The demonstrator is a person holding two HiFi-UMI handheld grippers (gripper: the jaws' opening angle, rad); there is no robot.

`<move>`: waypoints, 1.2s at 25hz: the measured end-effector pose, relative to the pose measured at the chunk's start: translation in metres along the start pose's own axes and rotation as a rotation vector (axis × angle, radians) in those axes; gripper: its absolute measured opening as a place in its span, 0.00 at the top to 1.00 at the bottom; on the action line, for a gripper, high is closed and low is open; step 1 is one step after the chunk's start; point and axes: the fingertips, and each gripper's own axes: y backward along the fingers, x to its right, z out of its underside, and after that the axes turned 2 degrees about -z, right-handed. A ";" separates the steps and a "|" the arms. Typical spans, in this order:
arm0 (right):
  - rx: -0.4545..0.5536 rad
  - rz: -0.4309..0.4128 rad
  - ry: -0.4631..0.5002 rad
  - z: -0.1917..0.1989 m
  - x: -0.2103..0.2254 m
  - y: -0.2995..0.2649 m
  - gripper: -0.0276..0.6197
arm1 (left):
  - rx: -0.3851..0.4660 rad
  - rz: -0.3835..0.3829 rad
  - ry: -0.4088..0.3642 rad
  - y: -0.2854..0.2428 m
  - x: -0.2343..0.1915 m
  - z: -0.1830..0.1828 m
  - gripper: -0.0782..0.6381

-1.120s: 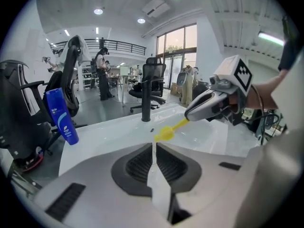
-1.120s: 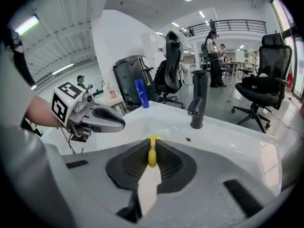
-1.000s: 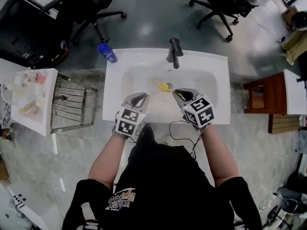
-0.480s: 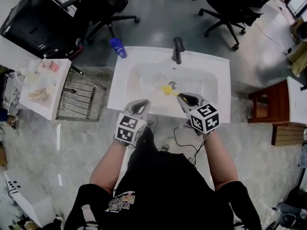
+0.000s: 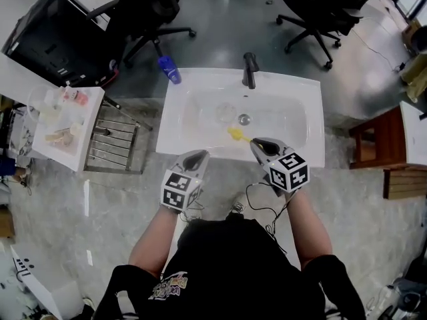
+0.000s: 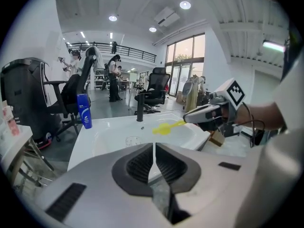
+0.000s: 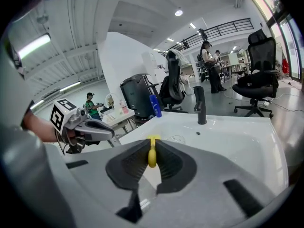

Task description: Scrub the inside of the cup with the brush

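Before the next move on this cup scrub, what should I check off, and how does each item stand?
1. Brush gripped by right gripper: ok, jaws shut on its yellow handle.
2. Cup held by left gripper: not ok, jaws shut with nothing between them.
3. Cup located: ok, in the sink basin, left of the drain in the head view.
4. Cup upright: cannot tell, too faint.
5. Brush head inside cup: not ok, it hangs over the basin, apart from the cup.

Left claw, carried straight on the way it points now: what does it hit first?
Probably the near rim of the sink; the shut left claw points at it. Its height is unclear, so it might pass over instead.
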 end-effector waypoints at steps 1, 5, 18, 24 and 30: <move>0.006 0.007 -0.011 0.002 -0.003 0.000 0.90 | 0.002 0.007 0.000 0.004 -0.001 0.002 0.87; 0.028 0.047 -0.045 0.008 -0.021 -0.002 0.90 | 0.022 0.045 -0.003 0.026 -0.007 0.007 0.87; 0.127 0.225 -0.062 0.003 -0.149 -0.006 0.90 | 0.108 0.180 -0.089 0.124 -0.046 0.039 0.87; 0.156 0.304 -0.063 0.016 -0.202 0.014 0.90 | 0.150 0.232 -0.119 0.162 -0.044 0.053 0.87; 0.174 0.355 -0.059 0.028 -0.234 0.044 0.90 | 0.158 0.271 -0.137 0.186 -0.024 0.062 0.87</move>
